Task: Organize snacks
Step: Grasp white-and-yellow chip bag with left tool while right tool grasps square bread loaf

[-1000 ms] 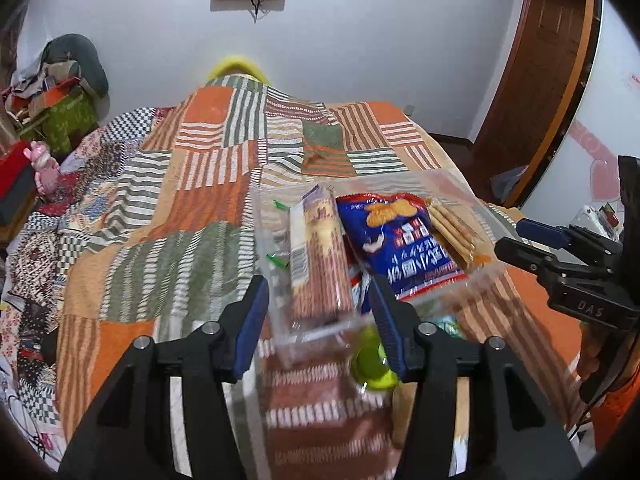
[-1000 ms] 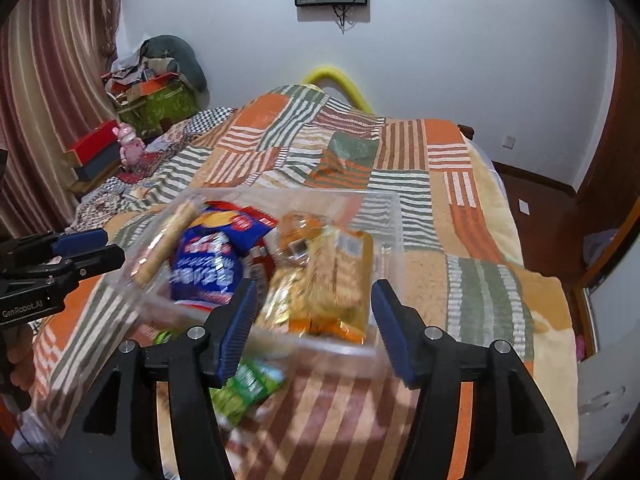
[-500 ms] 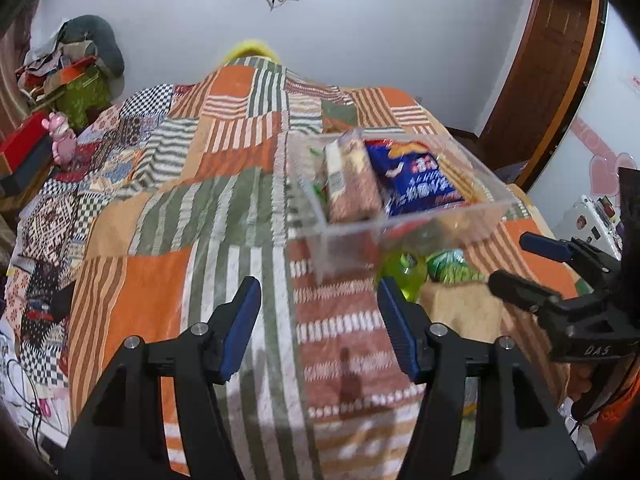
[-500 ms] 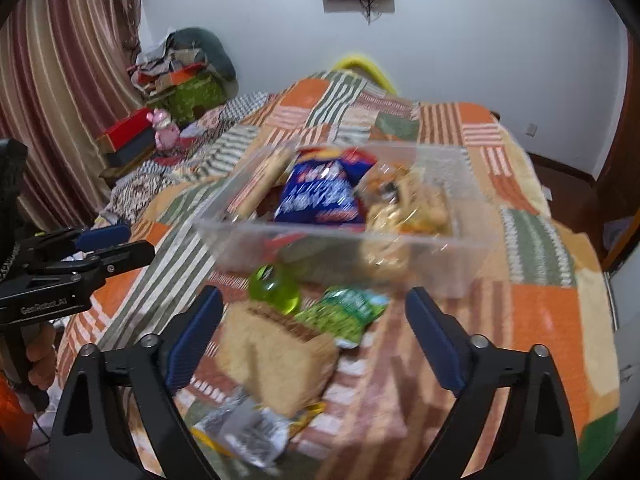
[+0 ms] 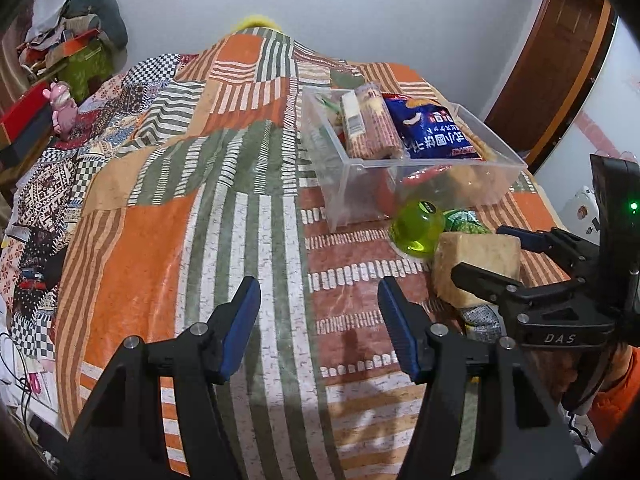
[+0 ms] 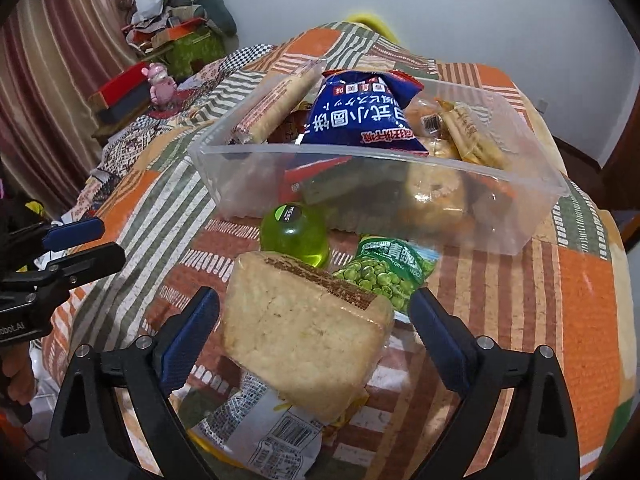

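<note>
A clear plastic bin (image 6: 516, 196) (image 5: 352, 184) full of snacks stands on the patchwork bed; a blue snack bag (image 6: 360, 116) (image 5: 432, 132) and a long biscuit pack (image 6: 276, 100) (image 5: 372, 124) show on top. In front of it lie a green jelly cup (image 6: 296, 236) (image 5: 418, 226), a green pea packet (image 6: 384, 272), a wrapped pale cake block (image 6: 304, 328) (image 5: 476, 256) and a printed wrapper (image 6: 264, 436). My right gripper (image 6: 314, 328) is open, its jaws on either side of the cake block. My left gripper (image 5: 318, 316) is open and empty over the quilt, left of the loose snacks.
The bed's quilt (image 5: 200, 200) stretches to the far wall. A pink toy (image 5: 64, 108), boxes and piled clothes (image 5: 76, 40) sit at the left. A wooden door (image 5: 560, 60) is at the right. The bed edge drops off at the right.
Both grippers have let go of the bin and drawn back toward me. The bin now rests on the bed. My right gripper has opened wide and come down around the cake block.
</note>
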`<state>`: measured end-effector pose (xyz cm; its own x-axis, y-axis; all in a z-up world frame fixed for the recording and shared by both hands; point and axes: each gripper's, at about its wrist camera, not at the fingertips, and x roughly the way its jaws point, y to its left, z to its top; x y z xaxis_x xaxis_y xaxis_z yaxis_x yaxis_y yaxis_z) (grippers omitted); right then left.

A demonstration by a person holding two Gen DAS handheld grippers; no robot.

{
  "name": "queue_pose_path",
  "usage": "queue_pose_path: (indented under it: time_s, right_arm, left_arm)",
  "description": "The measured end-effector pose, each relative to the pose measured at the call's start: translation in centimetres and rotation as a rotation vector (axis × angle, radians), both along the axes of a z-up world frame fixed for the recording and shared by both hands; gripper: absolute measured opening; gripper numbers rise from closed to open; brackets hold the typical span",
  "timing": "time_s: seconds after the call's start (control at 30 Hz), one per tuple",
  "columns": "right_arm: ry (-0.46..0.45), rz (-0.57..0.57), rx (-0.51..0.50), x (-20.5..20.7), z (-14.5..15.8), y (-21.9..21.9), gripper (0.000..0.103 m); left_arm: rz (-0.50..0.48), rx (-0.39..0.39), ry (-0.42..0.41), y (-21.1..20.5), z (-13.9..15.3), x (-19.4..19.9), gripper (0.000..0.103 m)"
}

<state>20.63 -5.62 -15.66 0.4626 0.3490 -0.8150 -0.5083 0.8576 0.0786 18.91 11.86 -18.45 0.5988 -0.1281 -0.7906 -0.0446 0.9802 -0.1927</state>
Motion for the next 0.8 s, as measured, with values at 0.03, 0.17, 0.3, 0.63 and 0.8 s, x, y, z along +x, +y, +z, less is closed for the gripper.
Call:
queue_pose_path:
  time_s: [0.03, 0.17, 0.3, 0.63, 0.8]
  right_arm:
    - [0.007, 0.013, 0.005, 0.0, 0.0, -0.1, 0.084]
    - [0.004, 0.018, 0.017, -0.7, 0.3, -0.8, 0.067]
    - [0.018, 0.016, 0.058, -0.9, 1.2, -2.3, 0.046]
    - [0.067, -0.008, 0.104, -1.5, 0.7, -2.4, 0.085]
    - [0.095, 0.011, 0.044, -0.8, -0.9, 0.5, 0.088]
  left_arm:
    - [-0.003, -0.001, 0.0, -0.2, 0.0, 0.0, 0.061]
    - [-0.029, -0.001, -0.003, -1.4, 0.3, -0.1, 0.061]
    - [-0.061, 0.02, -0.01, -3.2, 0.9, -0.2, 0.061]
    - [-0.057, 0.011, -0.019, -3.7, 1.1, -1.5, 0.063]
    - [-0.029, 0.015, -0.009, -2.0, 0.6, -2.2, 0.063]
